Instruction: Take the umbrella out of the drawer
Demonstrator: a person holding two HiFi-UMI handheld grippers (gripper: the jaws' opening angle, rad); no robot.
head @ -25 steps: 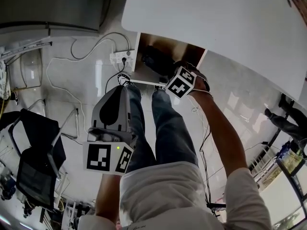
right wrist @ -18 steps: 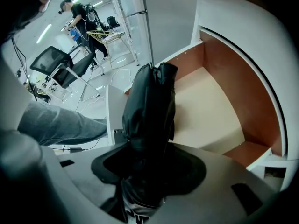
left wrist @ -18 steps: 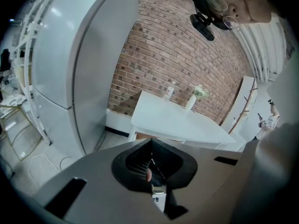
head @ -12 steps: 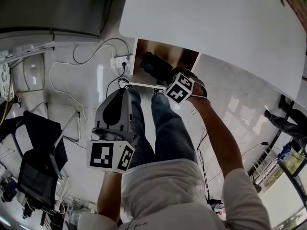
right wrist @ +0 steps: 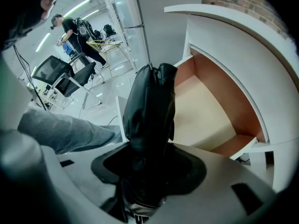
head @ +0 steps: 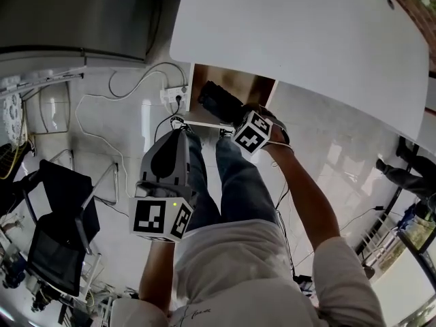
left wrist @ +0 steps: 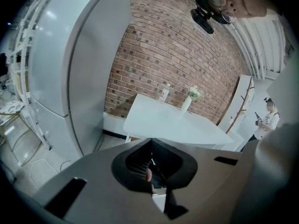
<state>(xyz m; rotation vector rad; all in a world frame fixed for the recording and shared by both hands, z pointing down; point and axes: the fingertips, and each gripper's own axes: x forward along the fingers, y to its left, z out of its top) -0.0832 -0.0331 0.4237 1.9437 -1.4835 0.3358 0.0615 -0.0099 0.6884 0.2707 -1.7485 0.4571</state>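
Observation:
The black folded umbrella [right wrist: 149, 111] stands up between the jaws of my right gripper [right wrist: 147, 171], which is shut on its lower end. Its upper end hangs over the open wooden drawer [right wrist: 205, 115] under the white table [right wrist: 243, 27]. In the head view the umbrella [head: 216, 101] lies across the drawer [head: 255, 87], just beyond the right gripper's marker cube [head: 253, 131]. My left gripper [head: 178, 133] hangs above the floor left of the person's legs, with its jaws together and nothing in them. In the left gripper view it [left wrist: 152, 157] points toward the white table [left wrist: 173, 122].
A power strip [head: 174, 94] with white cables lies on the floor left of the drawer. A black office chair [head: 58, 223] stands at the far left, a grey cabinet [head: 68, 12] behind it. The person's jeans-clad legs [head: 231, 176] reach to the drawer front. A bottle [left wrist: 164, 93] and vase [left wrist: 191, 97] stand on the table.
My right gripper has risen a little with the umbrella still in its jaws. The left gripper has also lifted slightly.

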